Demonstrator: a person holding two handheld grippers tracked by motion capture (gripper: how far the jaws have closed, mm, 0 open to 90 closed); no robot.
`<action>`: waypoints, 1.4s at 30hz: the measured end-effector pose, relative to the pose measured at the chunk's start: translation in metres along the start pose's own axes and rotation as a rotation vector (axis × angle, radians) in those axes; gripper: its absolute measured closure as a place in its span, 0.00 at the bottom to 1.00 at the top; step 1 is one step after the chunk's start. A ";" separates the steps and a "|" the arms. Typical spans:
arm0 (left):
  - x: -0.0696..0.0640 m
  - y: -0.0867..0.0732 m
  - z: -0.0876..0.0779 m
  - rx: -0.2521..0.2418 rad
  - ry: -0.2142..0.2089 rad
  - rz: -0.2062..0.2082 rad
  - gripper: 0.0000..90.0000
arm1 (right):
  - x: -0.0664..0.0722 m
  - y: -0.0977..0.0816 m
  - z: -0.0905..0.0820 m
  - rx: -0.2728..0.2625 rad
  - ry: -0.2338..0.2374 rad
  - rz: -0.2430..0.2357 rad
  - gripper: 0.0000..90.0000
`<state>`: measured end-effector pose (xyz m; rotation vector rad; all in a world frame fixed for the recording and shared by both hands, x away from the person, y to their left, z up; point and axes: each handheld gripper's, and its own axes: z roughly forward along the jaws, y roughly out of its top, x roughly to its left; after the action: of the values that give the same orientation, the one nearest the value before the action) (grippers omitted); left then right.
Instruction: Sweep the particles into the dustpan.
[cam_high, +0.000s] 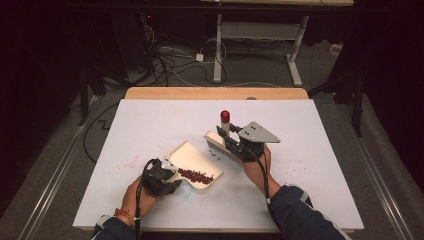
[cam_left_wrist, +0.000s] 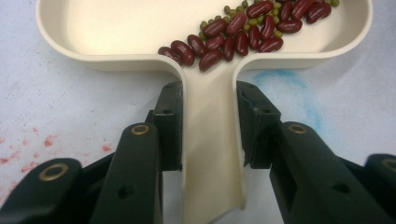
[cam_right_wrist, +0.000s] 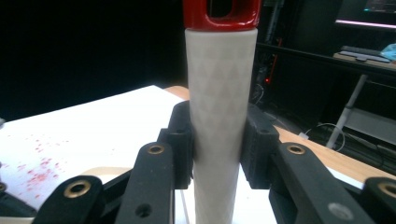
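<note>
- The dustpan (cam_high: 192, 162) lies near the middle of the white table (cam_high: 150, 125), toward my side, with a heap of red beans (cam_high: 196, 175) in it and a few small green ones mixed in. In the left gripper view the beans (cam_left_wrist: 243, 32) sit along the pan's back wall, next to where the handle starts.
- My left gripper (cam_left_wrist: 208, 121) is clamped on the dustpan's handle (cam_left_wrist: 208, 154), a pad pressing on either side; the pan looks flat or nearly flat on the table.
- My right gripper (cam_right_wrist: 219, 140) is clamped on the brush's white handle (cam_right_wrist: 219, 93), which stands upright between the pads, its red cap (cam_right_wrist: 222, 11) at the top. From the high view the brush (cam_high: 220, 140) is held just beyond the pan's open edge, bristle head low by the table.
- Some red specks (cam_high: 131, 162) mark the table left of the pan, and there is a faint blue smudge (cam_left_wrist: 285, 88) beside the handle; they look like stains rather than loose beans, though I cannot tell for sure.
- My judgement: the sweeping step is about finished, as I see no loose beans on the table.
- Next I would either give one last stroke toward the pan's lip or lift the pan. Lifting calls for keeping it level or tipped back toward the handle so the beans don't roll out of the open front.
</note>
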<state>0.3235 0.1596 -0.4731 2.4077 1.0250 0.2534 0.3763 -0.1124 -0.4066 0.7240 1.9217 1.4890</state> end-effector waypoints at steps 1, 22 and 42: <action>0.000 0.000 0.000 -0.001 0.000 0.000 0.71 | 0.004 0.000 -0.001 -0.002 0.014 0.002 0.77; -0.001 0.001 0.000 -0.005 0.002 0.002 0.71 | 0.038 0.013 -0.018 -0.036 0.151 0.020 0.77; -0.006 0.001 0.001 -0.013 0.017 -0.062 0.71 | 0.046 0.004 -0.016 -0.012 0.145 -0.017 0.77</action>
<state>0.3201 0.1542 -0.4733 2.3617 1.1008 0.2573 0.3339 -0.0879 -0.4053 0.6070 2.0189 1.5795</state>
